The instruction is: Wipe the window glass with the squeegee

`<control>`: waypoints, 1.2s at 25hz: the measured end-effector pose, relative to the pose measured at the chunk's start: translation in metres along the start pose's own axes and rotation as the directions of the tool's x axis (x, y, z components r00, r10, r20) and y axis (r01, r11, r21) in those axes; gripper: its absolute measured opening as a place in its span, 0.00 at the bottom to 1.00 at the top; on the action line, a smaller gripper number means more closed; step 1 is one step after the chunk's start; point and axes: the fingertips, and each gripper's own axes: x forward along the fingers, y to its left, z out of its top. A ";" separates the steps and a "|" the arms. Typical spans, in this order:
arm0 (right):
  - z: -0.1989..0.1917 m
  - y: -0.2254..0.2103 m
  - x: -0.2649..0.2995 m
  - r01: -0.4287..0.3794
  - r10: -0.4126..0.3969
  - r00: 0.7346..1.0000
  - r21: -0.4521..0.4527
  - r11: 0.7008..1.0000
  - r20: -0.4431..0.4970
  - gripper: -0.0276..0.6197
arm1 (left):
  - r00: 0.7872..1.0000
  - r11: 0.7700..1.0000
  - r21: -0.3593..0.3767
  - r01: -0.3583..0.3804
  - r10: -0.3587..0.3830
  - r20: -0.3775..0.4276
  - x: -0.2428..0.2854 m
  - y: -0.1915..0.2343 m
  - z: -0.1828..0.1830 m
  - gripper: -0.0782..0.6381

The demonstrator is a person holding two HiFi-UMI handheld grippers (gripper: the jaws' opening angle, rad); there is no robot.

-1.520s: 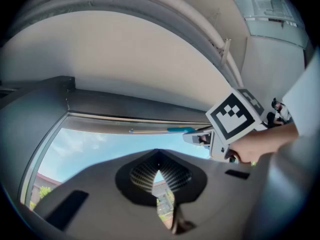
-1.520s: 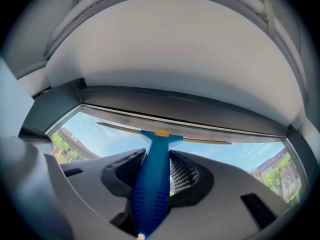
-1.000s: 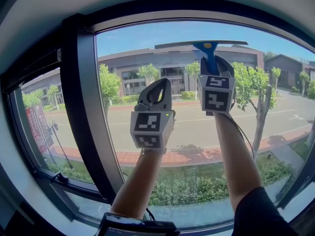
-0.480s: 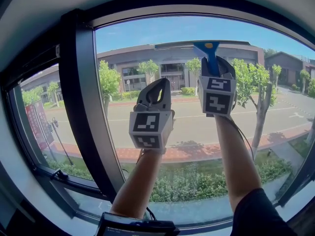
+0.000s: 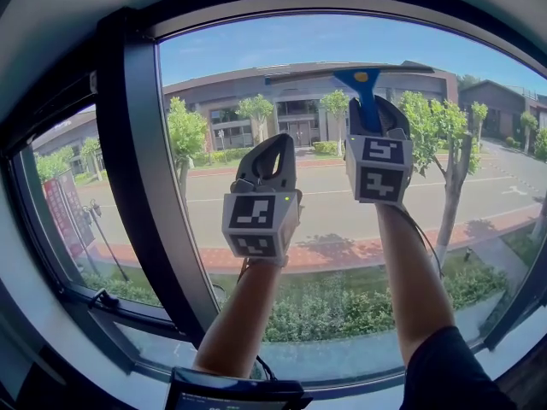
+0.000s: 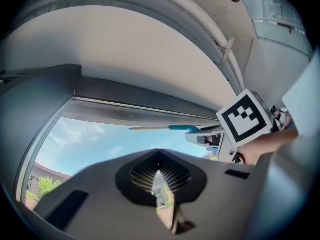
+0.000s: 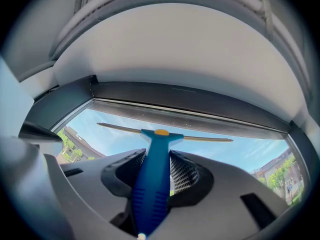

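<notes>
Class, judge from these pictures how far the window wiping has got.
Done: the right hand-held gripper is shut on the squeegee, raised high. In hand: its blade lies level near the top frame of the window glass. Left: the pane below it; no wiped band shows, so past strokes cannot be judged. The left hand-held gripper is shut and empty.

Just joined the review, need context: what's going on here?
A person reaches up to the glass with a gripper in each hand. The right gripper is shut on the squeegee handle, with the blade level and high up, just under the top frame. The left gripper is raised beside it, a bit lower, jaws together with nothing in them. Whether the blade actually presses the glass isn't clear.
</notes>
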 end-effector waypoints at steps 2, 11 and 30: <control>-0.002 0.000 -0.001 -0.003 0.003 1.000 0.003 1.000 -0.003 0.26 | 1.000 1.000 0.000 0.002 -0.002 0.001 -0.001 -0.001 0.000 0.11; -0.016 0.004 -0.008 -0.006 0.007 1.000 0.034 0.999 -0.017 0.26 | 1.000 1.000 -0.026 0.006 -0.007 -0.004 -0.009 -0.006 -0.010 0.11; -0.049 0.014 -0.037 -0.014 0.014 1.000 0.033 0.999 -0.020 0.26 | 0.999 0.998 -0.063 0.014 -0.016 -0.028 -0.027 -0.020 -0.040 0.11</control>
